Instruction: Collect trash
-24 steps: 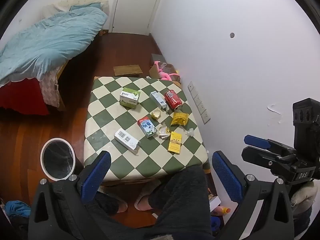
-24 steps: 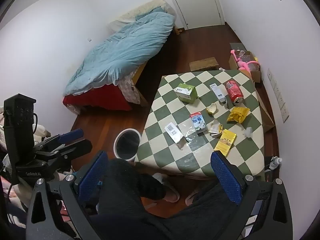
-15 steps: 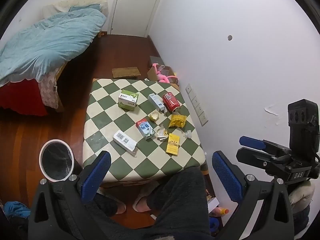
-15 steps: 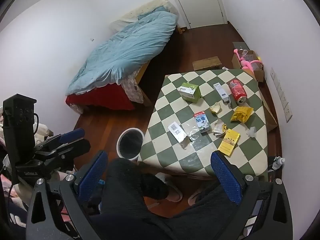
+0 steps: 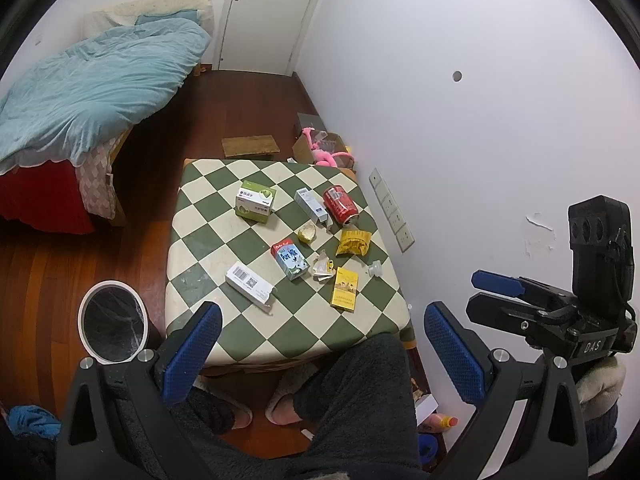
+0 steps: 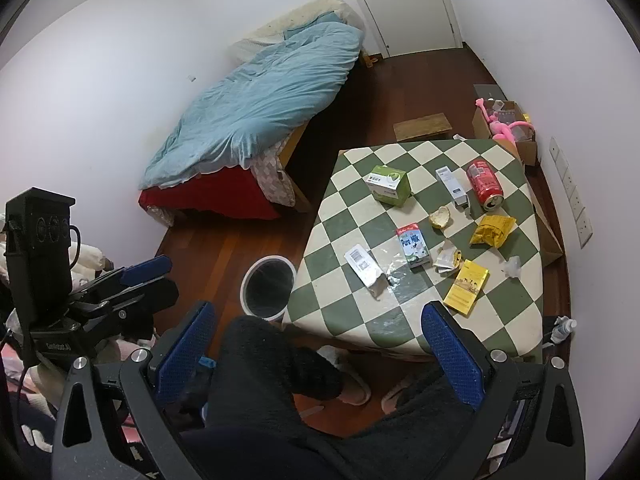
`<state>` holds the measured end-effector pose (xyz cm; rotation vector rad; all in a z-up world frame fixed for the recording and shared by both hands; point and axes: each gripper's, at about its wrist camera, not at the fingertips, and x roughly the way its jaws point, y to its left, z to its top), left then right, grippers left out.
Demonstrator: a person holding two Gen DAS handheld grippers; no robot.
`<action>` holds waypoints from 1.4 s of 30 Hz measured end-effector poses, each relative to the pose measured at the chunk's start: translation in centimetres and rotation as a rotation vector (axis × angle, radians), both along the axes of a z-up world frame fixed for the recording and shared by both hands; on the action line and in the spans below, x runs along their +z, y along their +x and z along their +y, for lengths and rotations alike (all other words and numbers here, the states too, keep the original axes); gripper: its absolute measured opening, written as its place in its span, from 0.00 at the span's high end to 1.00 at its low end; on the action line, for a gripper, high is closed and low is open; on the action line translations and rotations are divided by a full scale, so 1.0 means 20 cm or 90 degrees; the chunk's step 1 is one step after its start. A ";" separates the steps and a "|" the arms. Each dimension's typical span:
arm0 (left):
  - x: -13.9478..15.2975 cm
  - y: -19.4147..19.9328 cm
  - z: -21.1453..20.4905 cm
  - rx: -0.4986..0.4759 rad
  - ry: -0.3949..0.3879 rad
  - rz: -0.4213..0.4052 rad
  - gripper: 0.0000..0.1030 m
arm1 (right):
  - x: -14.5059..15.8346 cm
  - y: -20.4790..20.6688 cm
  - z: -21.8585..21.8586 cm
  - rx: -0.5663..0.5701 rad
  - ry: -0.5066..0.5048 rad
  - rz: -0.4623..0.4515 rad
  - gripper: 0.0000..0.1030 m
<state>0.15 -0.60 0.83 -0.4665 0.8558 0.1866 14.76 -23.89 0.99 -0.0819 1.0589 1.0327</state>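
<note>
Ten or so pieces of trash lie on the checked worktop (image 5: 208,216): green box (image 5: 256,201), white box (image 5: 310,204), red can (image 5: 340,205) on its side, crust (image 5: 307,233), yellow packet (image 5: 353,241), milk carton (image 5: 290,258), crumpled wrapper (image 5: 323,268), yellow pack (image 5: 344,289), barcode box (image 5: 250,282), small clear cup (image 5: 375,269). The bin (image 5: 112,326) stands on the floor just beside the worktop's near left corner, lined black, apparently empty.

Risks, as judged:
- Can: lies with its open mouth toward the near side; a careless nudge may roll it off the edge or spill dregs.
- Wrapper, crust and packet: thin and limp; wide jaws may slide over them or pinch the cloth beneath.
- Bin: low and off to the left; a release from height may miss the rim.
- Items sit close together mid-worktop; reaching for one may knock its neighbour.

Pose: left hand-held gripper (image 5: 320,354) and right hand-held gripper (image 6: 318,346) both hang well above and short of the worktop, over the person's knees, tilted steeply downward. Both stand fully spread and grip nothing. No item is lifted yet.
</note>
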 end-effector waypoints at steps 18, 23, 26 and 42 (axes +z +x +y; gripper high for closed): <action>-0.01 0.00 0.00 -0.006 0.002 0.002 0.00 | -0.02 0.00 0.01 -0.001 -0.002 0.002 0.00; -0.01 0.00 -0.01 -0.005 0.002 0.002 0.00 | -0.02 0.00 0.02 0.000 -0.004 0.002 0.00; -0.01 0.00 -0.01 -0.004 0.001 0.002 0.00 | -0.03 -0.01 0.02 0.001 -0.004 0.002 0.00; -0.05 -0.01 0.00 -0.008 -0.001 0.004 0.00 | -0.07 -0.01 0.04 0.002 -0.009 0.003 0.00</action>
